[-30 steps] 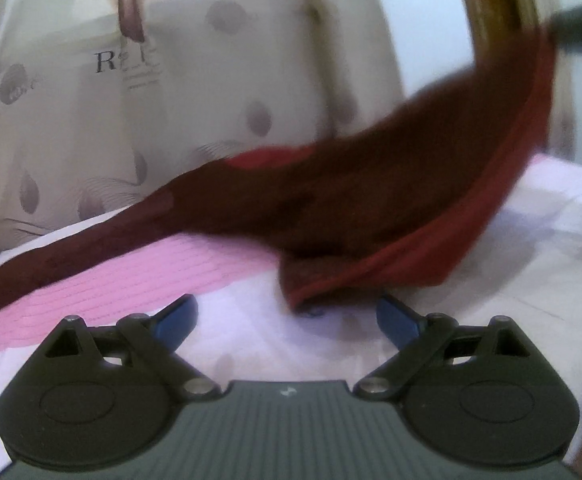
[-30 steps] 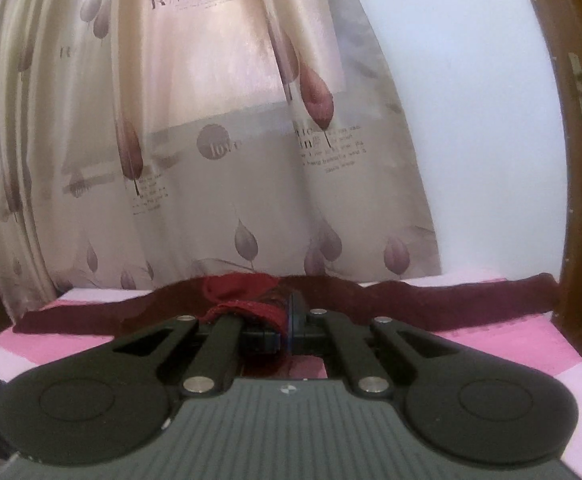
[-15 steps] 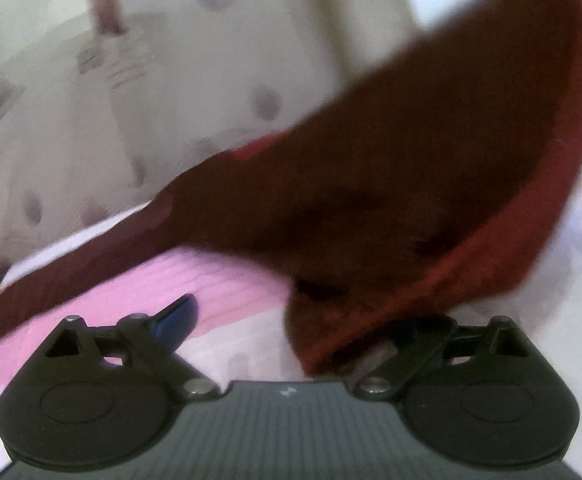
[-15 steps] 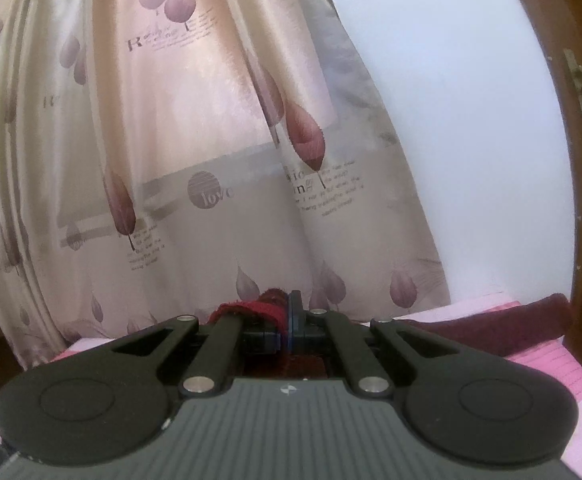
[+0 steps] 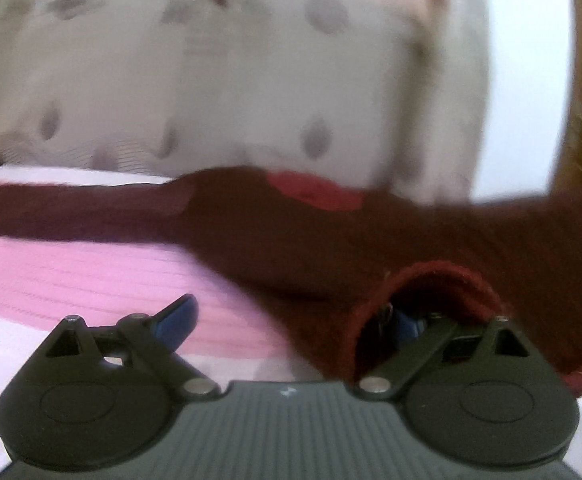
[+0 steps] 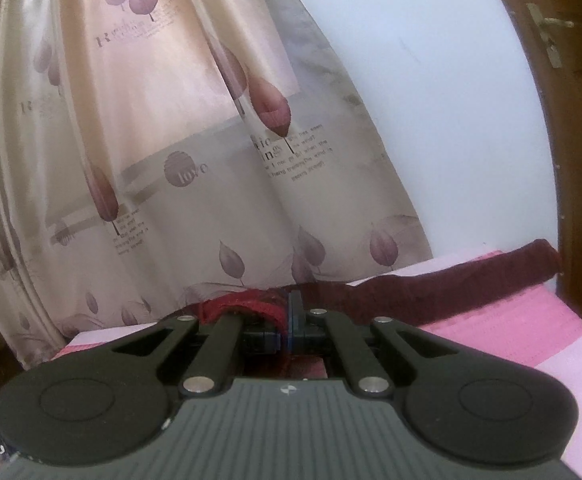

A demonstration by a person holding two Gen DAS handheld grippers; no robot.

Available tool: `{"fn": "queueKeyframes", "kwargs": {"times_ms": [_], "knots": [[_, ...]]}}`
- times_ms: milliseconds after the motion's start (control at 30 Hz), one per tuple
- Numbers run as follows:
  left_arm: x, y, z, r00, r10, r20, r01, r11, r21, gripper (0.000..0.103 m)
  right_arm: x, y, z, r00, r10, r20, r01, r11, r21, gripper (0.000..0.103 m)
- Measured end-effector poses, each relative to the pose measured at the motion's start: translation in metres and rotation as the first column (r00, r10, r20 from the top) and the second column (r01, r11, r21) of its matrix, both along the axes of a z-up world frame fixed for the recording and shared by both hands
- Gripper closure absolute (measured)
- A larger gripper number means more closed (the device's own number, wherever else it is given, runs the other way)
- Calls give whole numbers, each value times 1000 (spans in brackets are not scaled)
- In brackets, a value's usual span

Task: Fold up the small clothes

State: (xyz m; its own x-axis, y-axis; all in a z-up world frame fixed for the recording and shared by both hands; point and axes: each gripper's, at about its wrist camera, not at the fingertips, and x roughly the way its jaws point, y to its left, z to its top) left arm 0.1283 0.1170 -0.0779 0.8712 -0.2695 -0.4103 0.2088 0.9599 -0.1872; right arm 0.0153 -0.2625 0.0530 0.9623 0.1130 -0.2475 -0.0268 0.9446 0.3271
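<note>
Right tool (image 6: 287, 330) clamped tight on the red-trimmed hem of the dark maroon knitted garment (image 6: 431, 286). Left tool (image 5: 291, 322) gaping wide, gripping nothing, its right finger (image 5: 405, 326) tucked under a fold of hem. Beyond, cloth stretched across the pink-and-white striped bed sheet (image 5: 91, 280). Best: close on one layer only, then draw taut. Patterned beige curtain (image 6: 171, 140) behind.
</note>
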Motion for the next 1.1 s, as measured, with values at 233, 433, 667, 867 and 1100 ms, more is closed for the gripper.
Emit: {"fn": "queueKeyframes", "kwargs": {"times_ms": [233, 433, 667, 867, 1100], "knots": [[-11, -4, 0, 998, -9, 62, 10, 1000, -14, 86, -3, 0, -3, 1000, -3, -9, 3, 1000, 18, 99], [-66, 42, 44, 956, 266, 125, -234, 947, -222, 91, -17, -1, -4, 1000, -1, -16, 2, 999, 44, 99], [-179, 77, 40, 894, 447, 12, -428, 864, -267, 91, -62, 12, -15, 994, 77, -77, -65, 988, 138, 99], [-219, 74, -20, 882, 459, -109, -470, 875, -115, 90, -99, 33, -71, 958, 94, -273, -69, 993, 98, 99], [-248, 91, 35, 826, 549, 126, -520, 829, -206, 90, -118, 30, -76, 965, 51, -256, -22, 993, 114, 99]]}}
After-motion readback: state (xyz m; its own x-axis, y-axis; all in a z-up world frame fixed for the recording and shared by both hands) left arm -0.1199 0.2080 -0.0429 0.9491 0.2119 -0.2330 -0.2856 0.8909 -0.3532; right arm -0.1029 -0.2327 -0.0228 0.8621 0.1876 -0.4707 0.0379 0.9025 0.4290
